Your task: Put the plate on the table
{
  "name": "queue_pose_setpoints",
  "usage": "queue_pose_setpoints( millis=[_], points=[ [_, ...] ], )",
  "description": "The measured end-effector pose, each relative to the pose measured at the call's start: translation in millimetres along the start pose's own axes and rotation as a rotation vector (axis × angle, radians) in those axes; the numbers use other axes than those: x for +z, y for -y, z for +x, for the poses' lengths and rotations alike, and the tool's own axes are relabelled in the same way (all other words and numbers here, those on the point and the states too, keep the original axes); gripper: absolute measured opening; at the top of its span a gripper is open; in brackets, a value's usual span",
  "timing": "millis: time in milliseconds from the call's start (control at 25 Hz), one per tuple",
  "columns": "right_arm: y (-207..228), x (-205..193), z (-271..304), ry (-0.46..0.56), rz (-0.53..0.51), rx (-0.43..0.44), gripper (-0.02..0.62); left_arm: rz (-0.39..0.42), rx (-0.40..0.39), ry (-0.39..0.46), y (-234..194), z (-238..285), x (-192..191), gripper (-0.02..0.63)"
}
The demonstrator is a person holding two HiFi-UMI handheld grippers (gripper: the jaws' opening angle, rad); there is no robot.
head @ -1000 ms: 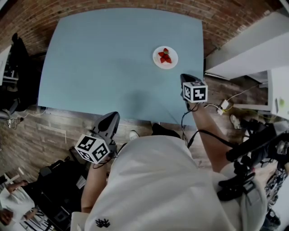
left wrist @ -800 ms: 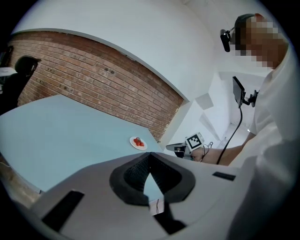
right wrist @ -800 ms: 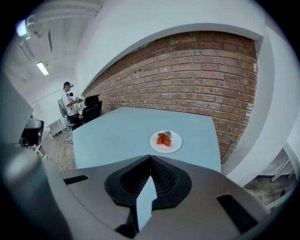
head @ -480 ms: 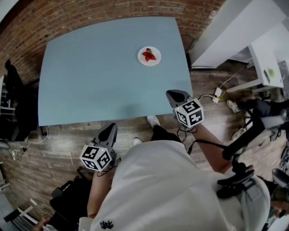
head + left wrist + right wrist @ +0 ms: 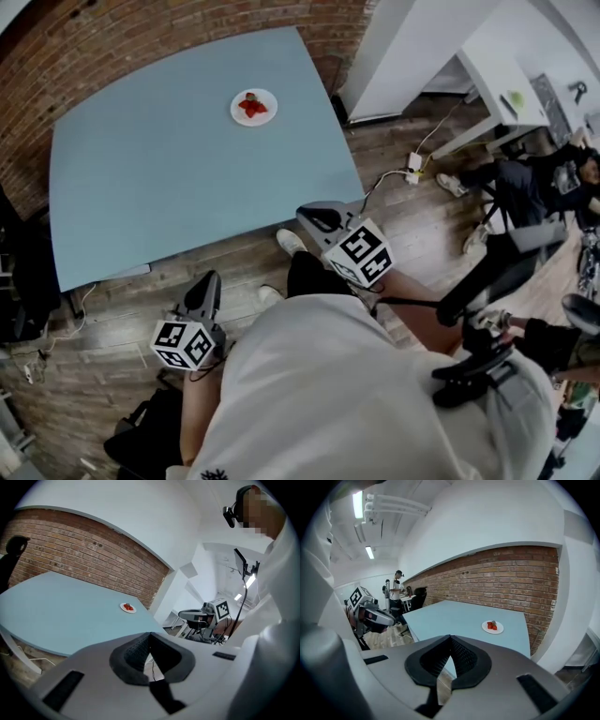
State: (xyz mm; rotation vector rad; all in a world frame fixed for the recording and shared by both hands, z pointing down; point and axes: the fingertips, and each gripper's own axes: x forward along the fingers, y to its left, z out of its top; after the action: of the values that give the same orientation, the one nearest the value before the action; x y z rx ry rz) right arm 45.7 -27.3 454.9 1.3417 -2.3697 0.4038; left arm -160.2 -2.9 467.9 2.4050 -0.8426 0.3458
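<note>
A small white plate (image 5: 253,107) with red strawberries sits on the light blue table (image 5: 159,187), near its far right corner. The plate (image 5: 127,607) also shows far off in the left gripper view, and the plate (image 5: 492,626) in the right gripper view. Both grippers hang over the wooden floor, short of the table's near edge and well apart from the plate. My left gripper (image 5: 207,279) is shut with nothing in it, its tips meeting (image 5: 150,634). My right gripper (image 5: 313,215) is also shut and holds nothing, its tips together (image 5: 451,637).
A brick wall (image 5: 187,23) runs behind the table. A white desk (image 5: 492,80) stands at the right, with a seated person (image 5: 534,178) beside it. A cable and power strip (image 5: 410,171) lie on the floor. A black chair (image 5: 19,272) is at the left.
Both grippers have drawn back from the table toward the body. The right one has left the table's edge and risen. The table and plate now lie farther off, at upper left.
</note>
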Motion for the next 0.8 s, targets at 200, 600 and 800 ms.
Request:
queue_pose_setpoints(
  millis=[200, 600, 800],
  points=[
    [-19.9, 2.5, -9.9, 0.014, -0.010, 0.022, 0.007, 0.002, -0.002, 0.004, 9.8, -9.5, -5.4, 0.000],
    [-35.9, 1.1, -16.5, 0.022, -0.027, 0.035, 0.007, 0.005, 0.003, 0.015, 14.6, -23.3, -14.9, 0.001],
    [-42.7, -1.1, -15.5, 0.014, -0.025, 0.044, 0.006, 0.002, 0.007, 0.013, 14.0, -28.3, -21.1, 0.000]
  ],
)
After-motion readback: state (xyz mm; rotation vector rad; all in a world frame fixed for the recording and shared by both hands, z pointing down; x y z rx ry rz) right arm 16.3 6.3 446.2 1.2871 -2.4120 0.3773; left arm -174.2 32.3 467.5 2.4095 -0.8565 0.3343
